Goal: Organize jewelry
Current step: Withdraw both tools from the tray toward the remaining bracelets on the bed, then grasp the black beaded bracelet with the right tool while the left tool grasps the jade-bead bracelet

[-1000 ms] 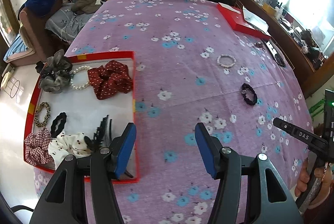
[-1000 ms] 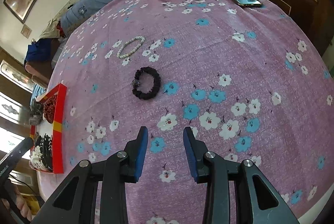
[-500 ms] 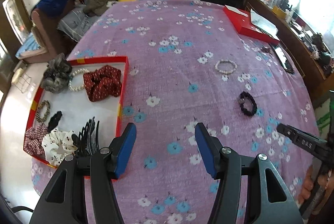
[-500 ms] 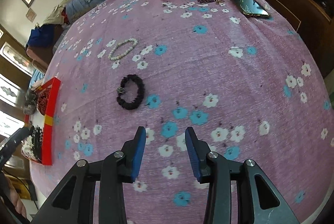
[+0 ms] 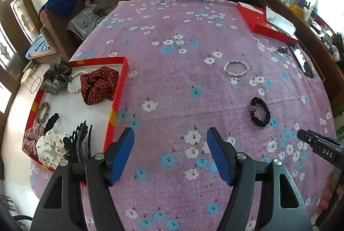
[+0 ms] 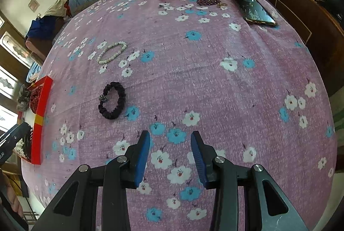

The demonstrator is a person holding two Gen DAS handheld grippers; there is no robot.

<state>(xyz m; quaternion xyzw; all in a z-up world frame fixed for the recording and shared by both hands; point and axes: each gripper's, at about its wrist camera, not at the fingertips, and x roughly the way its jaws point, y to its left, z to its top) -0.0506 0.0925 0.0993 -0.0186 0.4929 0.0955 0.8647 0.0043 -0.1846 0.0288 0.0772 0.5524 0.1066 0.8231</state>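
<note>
Left wrist view: the left gripper [image 5: 171,153], fingers just widened and holding nothing, is hovering over the floral counter [image 5: 182,84]; the black hair tie [image 5: 260,111] is lying ahead to the right, the pearl bracelet [image 5: 236,68] beyond it, the red tray [image 5: 117,99] to the left

Right wrist view: the right gripper [image 6: 169,154], fingers partly open and empty, is pointing down with the black hair tie [image 6: 111,100] ahead-left, well clear

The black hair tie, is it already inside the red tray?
No, the black hair tie lies on the purple cloth, apart from the red tray.
</note>
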